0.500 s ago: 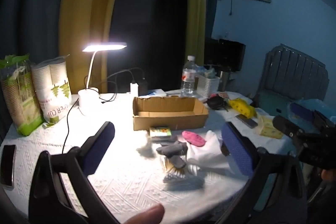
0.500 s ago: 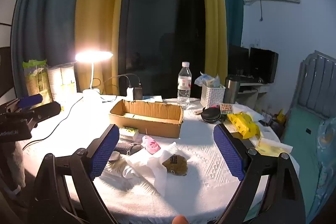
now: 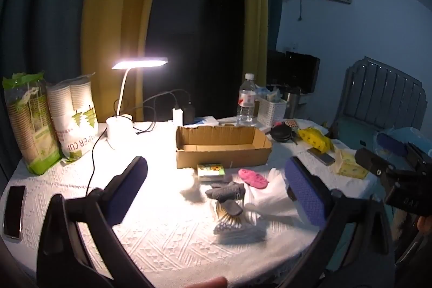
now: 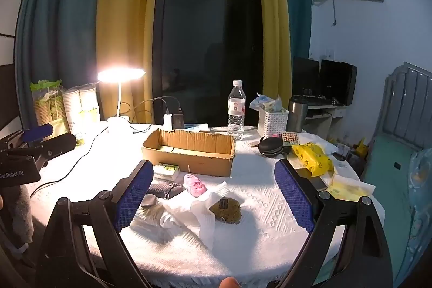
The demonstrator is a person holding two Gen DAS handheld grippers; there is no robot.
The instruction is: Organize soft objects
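A pile of soft things lies on the white tablecloth in front of an open cardboard box (image 3: 221, 146) (image 4: 189, 150): a pink slipper-shaped piece (image 3: 252, 178) (image 4: 195, 185), dark grey fabric pieces (image 3: 225, 190) (image 4: 163, 189), crumpled white tissue (image 3: 272, 193) (image 4: 197, 209), a brown-green scrub pad (image 4: 226, 208), a cotton swab bundle (image 3: 232, 223). My left gripper (image 3: 216, 189) is open and empty, held above and short of the pile. My right gripper (image 4: 213, 193) is open and empty, near the pile.
A lit desk lamp (image 3: 121, 123), paper cup sleeves (image 3: 73, 115), a phone (image 3: 13, 211), a water bottle (image 4: 236, 107), a white basket (image 4: 272, 120), a yellow packet (image 4: 310, 157) and a small green box (image 3: 210, 170) stand around the table.
Both grippers have barely moved; the views have shifted only slightly. Nothing on the table has moved.
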